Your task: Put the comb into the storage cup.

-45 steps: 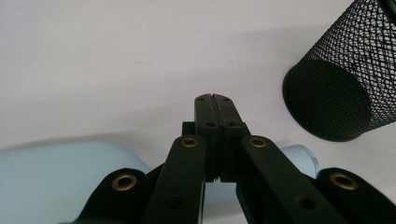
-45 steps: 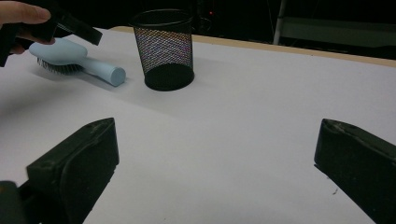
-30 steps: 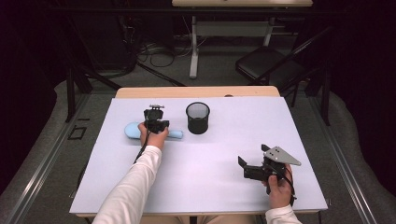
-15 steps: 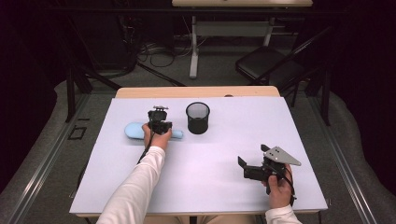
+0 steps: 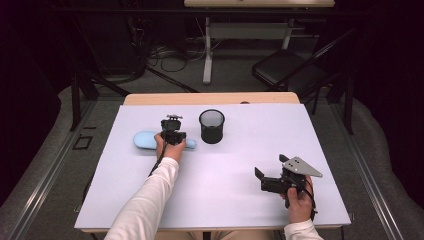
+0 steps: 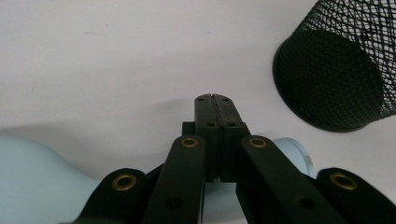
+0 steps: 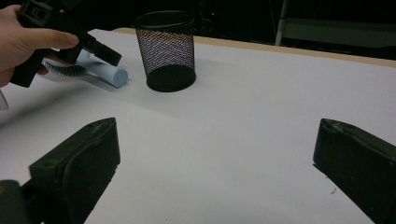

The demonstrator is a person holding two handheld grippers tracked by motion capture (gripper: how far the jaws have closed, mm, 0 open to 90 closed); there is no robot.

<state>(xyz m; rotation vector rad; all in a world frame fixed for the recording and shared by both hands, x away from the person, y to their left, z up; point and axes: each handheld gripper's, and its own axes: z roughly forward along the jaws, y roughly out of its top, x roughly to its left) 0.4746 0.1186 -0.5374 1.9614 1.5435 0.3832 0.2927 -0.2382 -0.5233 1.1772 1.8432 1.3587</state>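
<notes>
Compared with a second ago, the left gripper (image 5: 173, 131) has slid a little to the right along the pale blue brush (image 5: 149, 140), from near its wide end toward its narrow handle; the right gripper (image 5: 270, 175) has not shifted. In the left gripper view the two black jaws are pressed flat together with nothing between them, their tips over the white table (image 5: 240, 200) just past the brush's handle (image 6: 292, 151), which lies under the gripper's linkage. That brush lies flat on the table's left half, its handle end pointing toward the black mesh cup (image 5: 212, 126), which stands upright close by. Right gripper jaws are spread wide, hovering near the table's front right, well apart from brush and cup.
</notes>
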